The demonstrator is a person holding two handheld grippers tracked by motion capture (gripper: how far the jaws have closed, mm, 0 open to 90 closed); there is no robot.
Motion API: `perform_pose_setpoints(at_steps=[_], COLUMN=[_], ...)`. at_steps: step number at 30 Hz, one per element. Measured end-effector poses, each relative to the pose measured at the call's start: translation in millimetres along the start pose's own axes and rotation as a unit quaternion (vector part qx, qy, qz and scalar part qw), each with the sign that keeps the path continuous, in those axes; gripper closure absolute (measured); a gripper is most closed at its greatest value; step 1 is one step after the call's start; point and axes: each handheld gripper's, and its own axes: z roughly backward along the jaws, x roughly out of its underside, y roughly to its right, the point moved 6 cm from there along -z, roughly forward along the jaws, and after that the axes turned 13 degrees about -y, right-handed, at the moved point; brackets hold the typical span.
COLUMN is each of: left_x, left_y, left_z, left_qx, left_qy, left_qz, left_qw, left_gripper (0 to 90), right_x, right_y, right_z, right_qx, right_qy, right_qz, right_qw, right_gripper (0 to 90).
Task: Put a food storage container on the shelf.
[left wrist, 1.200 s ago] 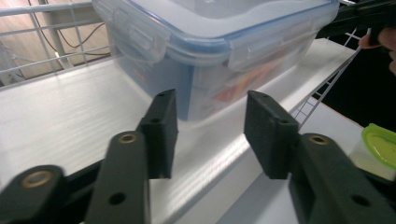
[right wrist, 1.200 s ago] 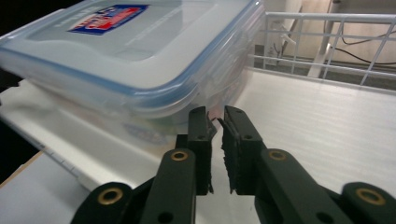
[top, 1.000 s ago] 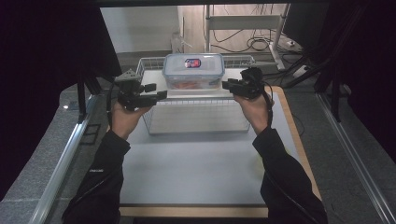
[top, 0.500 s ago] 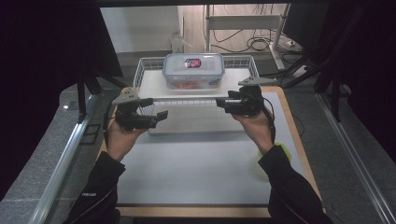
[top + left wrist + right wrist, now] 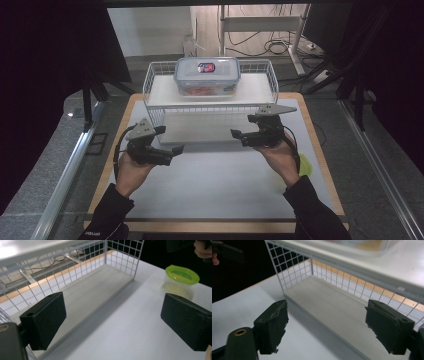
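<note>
The left gripper is held just above the white counter, and its two black jaws are spread wide with nothing between them. The right gripper is across from it, also low over the counter, and its jaws are wide apart and empty too. The two grippers point toward each other and are well apart. Just behind them stands a white wire rack with a low shelf and a top shelf. In both gripper views the low shelf sits close in front of the jaws. A clear box with a lid lies on the top shelf, up high and behind both grippers, about in the middle between them. Something red shows inside the box. A small clear tub with a green lid stands on the counter near the right hand, to the outer side of it, and far from the left gripper.
</note>
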Motion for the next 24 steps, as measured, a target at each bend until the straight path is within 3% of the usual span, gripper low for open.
perform_pose_setpoints(at_steps=[11,16,24], left_x=[40.1,55.9,77.6], left_y=[8.7,13.5,20.4], left_z=[-15.4,-18.2,-21.1], left_qx=[0.0,-0.016,-0.027], left_qy=[-0.003,-0.01,-0.022], left_qz=[0.001,-0.012,-0.022], left_qw=[1.0,0.9998,0.9991], left_gripper=[2.7,2.1,1.5], right_x=[36.2,56.0,76.0], right_y=[-5.3,-8.7,-12.6], right_z=[-5.5,-11.2,-10.8], right_qx=[-0.011,-0.007,0.003], right_qy=[-0.014,-0.038,-0.05], right_qz=[-0.002,0.004,0.01], right_qw=[0.9998,0.9992,0.9987], right_gripper=[8.1,7.4,6.9])
